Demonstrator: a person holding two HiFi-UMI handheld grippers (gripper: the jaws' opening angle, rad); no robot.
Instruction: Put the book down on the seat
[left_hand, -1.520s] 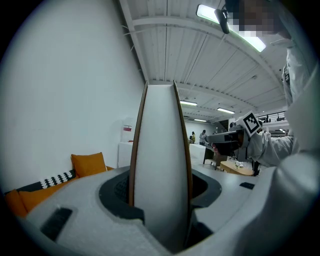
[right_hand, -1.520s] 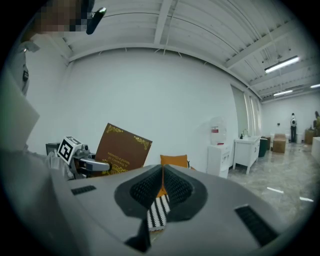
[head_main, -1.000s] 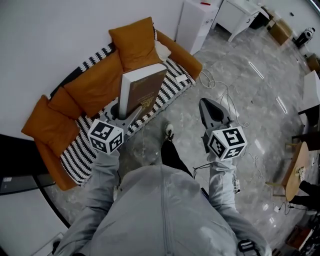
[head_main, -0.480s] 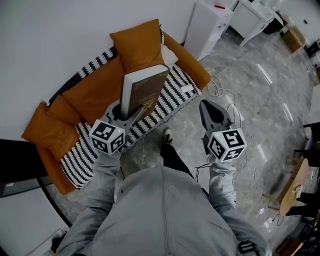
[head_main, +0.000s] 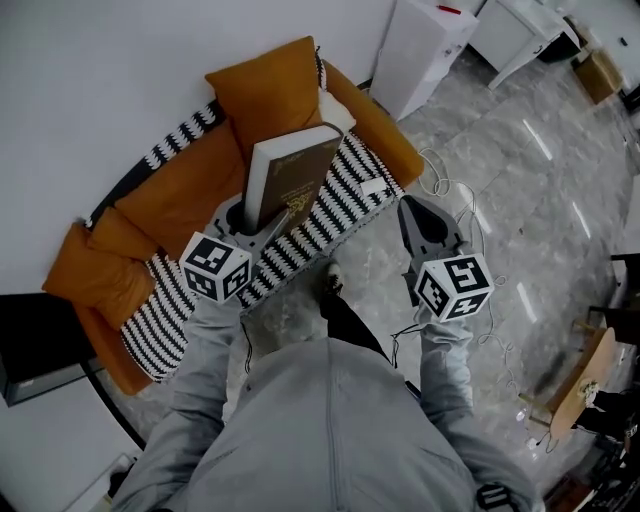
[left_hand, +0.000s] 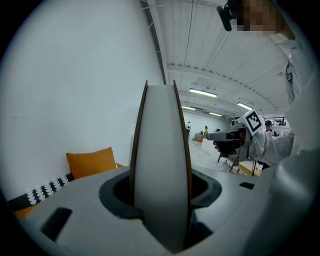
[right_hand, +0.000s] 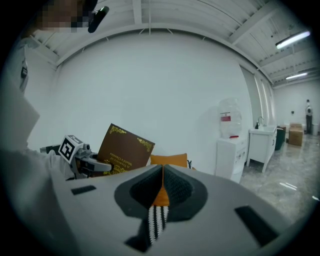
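Note:
A thick brown book (head_main: 292, 178) with gold lettering stands upright on its edge between the jaws of my left gripper (head_main: 254, 226), which is shut on it. It hangs above the black-and-white striped seat (head_main: 318, 232) of an orange sofa (head_main: 190, 180). In the left gripper view the book's (left_hand: 160, 170) white page edge fills the gap between the jaws. My right gripper (head_main: 416, 208) is shut and empty, out over the floor to the right of the sofa. In the right gripper view the book (right_hand: 122, 149) and left gripper (right_hand: 92, 162) show at the left.
An orange cushion (head_main: 265, 90) leans at the sofa's far end. A white water dispenser (head_main: 425, 45) stands beside the sofa's arm. Loose cables (head_main: 452, 190) lie on the marble floor. A wooden stool (head_main: 575, 385) is at the right, and a white table (head_main: 520, 35) at the top right.
Both grippers have moved towards the sofa, so the striped seat now lies closer under the book. The book stays upright in the left gripper; the right gripper stays shut.

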